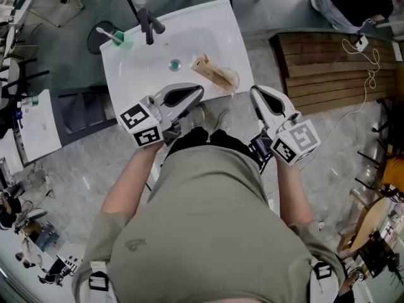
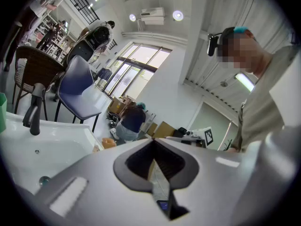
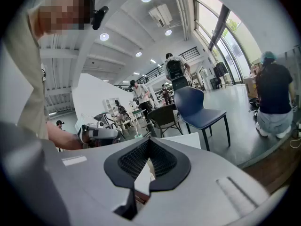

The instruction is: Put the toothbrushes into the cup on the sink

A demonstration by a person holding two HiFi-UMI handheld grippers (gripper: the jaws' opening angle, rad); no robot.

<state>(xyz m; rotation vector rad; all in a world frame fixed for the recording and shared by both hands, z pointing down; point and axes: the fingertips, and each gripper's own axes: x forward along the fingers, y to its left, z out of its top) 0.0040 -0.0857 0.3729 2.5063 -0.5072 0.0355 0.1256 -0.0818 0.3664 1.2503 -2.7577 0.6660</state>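
Both claws are hovering at the near edge of the white ceramic sink, pointing roughly level toward it. The left claw is sitting with its jaws pressed together and nothing between them. The right claw is looking the same, fully closed and empty.

The tan elongated bundle is lying in the right part of the basin, reaching the near-right rim. It is likely the toothbrushes, though it is showing too small to tell them apart. Its long axis is running diagonally, from far-left by the round metal drain to near-right at the rim. The small green cup is standing on the far-left corner of the sink, just left of the black faucet. One white-handled toothbrush is already leaning in it.

Key relation: the bundle is lying between the two claw tips, just far-right of the left one and just far-left of the right one. The left claw is hanging over the near rim, closer to the bundle's middle. The right claw is hanging off the sink's near-right corner, closer to the bundle's near end. The cup is sitting well apart from the bundle, across the basin on the left claw's side.

Judging from this, whichever claw is going in is needing to open first and close across that diagonal, not along it. The left one is looking better placed for the carry to the cup.
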